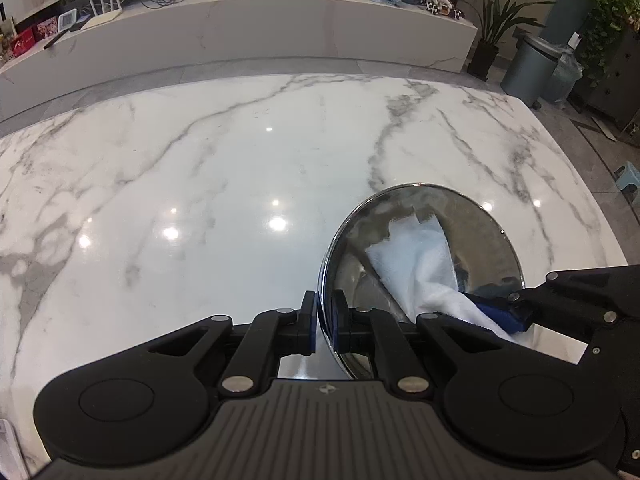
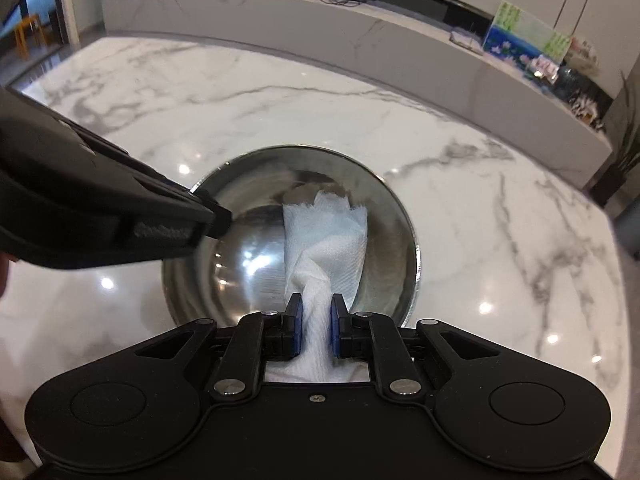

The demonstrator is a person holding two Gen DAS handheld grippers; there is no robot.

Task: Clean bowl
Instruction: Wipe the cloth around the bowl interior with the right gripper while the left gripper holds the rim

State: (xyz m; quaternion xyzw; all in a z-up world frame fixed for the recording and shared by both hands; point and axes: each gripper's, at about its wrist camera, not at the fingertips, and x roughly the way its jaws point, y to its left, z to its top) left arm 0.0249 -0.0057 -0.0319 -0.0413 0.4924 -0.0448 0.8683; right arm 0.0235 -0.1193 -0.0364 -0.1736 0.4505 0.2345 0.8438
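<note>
Between the right gripper (image 2: 316, 322) fingers a white paper towel (image 2: 326, 236) is pinched, trailing into the steel bowl (image 2: 240, 256); left gripper (image 1: 323, 322) fingers clamp its rim.

The bowl's (image 1: 420, 240) near rim is hidden behind the left gripper's (image 1: 323, 322) body in the left wrist view, and its right side is covered by the right gripper (image 1: 504, 316). In the right wrist view the bowl's (image 2: 248, 248) left rim lies behind the left gripper (image 2: 216, 220) (its fingertips are not visible there). The paper towel's (image 2: 326, 240) near end disappears under the right gripper (image 2: 316, 320). Items on the far ledge (image 2: 360, 32) are too small to identify.
</note>
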